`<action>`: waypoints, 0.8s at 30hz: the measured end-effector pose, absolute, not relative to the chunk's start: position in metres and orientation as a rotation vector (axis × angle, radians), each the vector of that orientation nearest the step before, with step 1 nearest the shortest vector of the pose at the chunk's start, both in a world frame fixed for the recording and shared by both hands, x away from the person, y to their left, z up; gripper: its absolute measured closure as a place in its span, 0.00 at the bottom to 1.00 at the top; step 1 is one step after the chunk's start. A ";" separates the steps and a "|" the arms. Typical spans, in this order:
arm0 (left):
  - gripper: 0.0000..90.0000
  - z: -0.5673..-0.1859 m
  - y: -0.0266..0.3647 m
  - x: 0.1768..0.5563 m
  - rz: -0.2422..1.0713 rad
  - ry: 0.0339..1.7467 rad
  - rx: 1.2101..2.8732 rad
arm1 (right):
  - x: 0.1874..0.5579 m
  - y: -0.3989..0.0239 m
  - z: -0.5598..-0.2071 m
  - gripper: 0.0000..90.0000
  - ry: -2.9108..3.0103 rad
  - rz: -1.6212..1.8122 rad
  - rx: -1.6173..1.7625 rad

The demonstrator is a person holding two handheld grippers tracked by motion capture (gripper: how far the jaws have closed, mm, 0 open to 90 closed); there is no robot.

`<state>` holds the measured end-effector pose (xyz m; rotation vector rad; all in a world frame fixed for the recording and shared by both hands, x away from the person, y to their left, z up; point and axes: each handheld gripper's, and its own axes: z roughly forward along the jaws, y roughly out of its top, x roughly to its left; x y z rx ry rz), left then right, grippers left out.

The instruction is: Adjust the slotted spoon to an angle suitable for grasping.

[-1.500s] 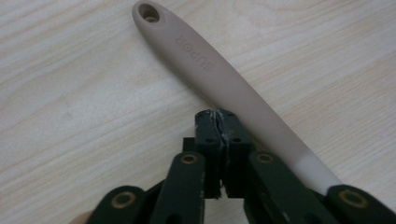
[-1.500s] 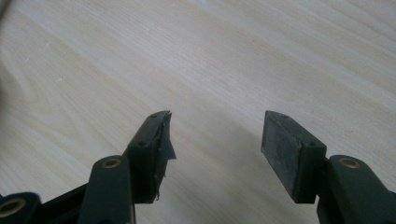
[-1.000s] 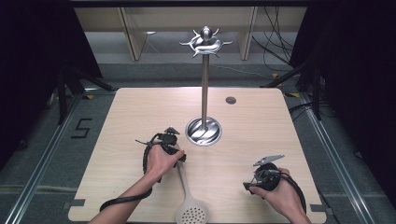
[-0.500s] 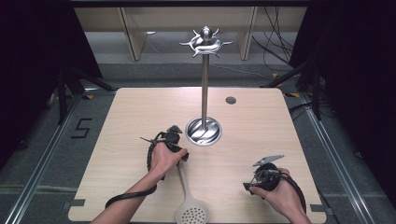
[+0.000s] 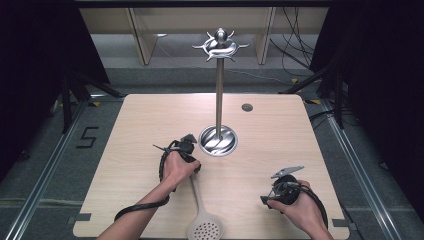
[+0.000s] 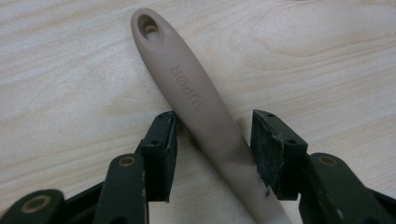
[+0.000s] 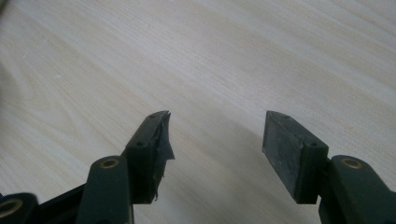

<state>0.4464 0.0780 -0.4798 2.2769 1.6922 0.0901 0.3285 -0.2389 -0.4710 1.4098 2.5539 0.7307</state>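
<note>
A beige slotted spoon [image 5: 200,210] lies on the wooden table [image 5: 280,130], its perforated head at the front edge and its handle [image 6: 196,102] running away toward the stand. My left gripper [image 5: 186,150] is down over that handle. In the left gripper view the left gripper [image 6: 212,130] is open, one jaw on each side of the handle just below its hanging hole, with a gap at the right jaw. My right gripper [image 5: 272,196] rests low at the front right, and in its own view the right gripper [image 7: 215,126] is open over bare wood.
A tall metal utensil stand [image 5: 218,140] has a round base at the table's middle, a thin pole and a crown of hooks [image 5: 220,47] on top. A small dark grommet [image 5: 246,107] sits behind it. Cables trail from both grippers.
My left hand and gripper have crept slightly forward along the spoon handle. The right gripper has stayed where it was.
</note>
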 end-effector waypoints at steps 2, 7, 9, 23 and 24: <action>0.57 -0.480 0.079 0.448 0.097 1.658 2.307 | 0.328 -0.239 -0.471 0.46 2.554 0.730 1.412; 0.60 -0.479 0.075 0.447 0.050 1.714 2.266 | 0.328 -0.239 -0.471 0.46 2.554 0.730 1.413; 0.62 -0.480 0.075 0.446 0.056 1.704 2.269 | 0.328 -0.239 -0.471 0.46 2.552 0.726 1.425; 0.73 -0.479 0.074 0.443 0.010 1.624 2.342 | 0.328 -0.239 -0.471 0.46 2.557 0.725 1.415; 0.73 -0.480 0.072 0.441 0.005 1.651 2.305 | 0.328 -0.239 -0.471 0.46 2.556 0.726 1.415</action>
